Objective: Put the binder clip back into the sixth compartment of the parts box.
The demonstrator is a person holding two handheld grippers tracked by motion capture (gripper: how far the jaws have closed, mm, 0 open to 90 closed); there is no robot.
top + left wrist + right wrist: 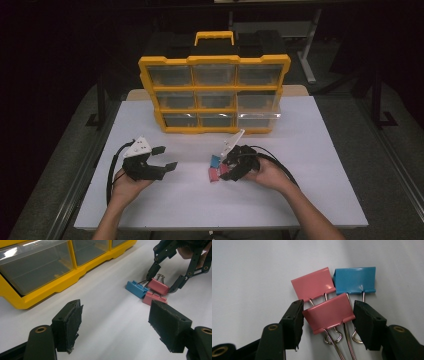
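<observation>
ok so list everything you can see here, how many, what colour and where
pink binder clips: two, pink, lying on the table in front of the right hand, one between the right gripper's jaws
blue binder clip: one, blue, beside the pink ones
drawer organiser: one, yellow frame with clear drawers and a yellow handle, standing at the far middle of the table
table: one, white top
cables: black, trailing from each gripper
left gripper: one, black, jaws open and empty, at the table's left
right gripper: one, black, jaws either side of a pink clip; contact unclear
hands: two, each holding a gripper, near edge
</observation>
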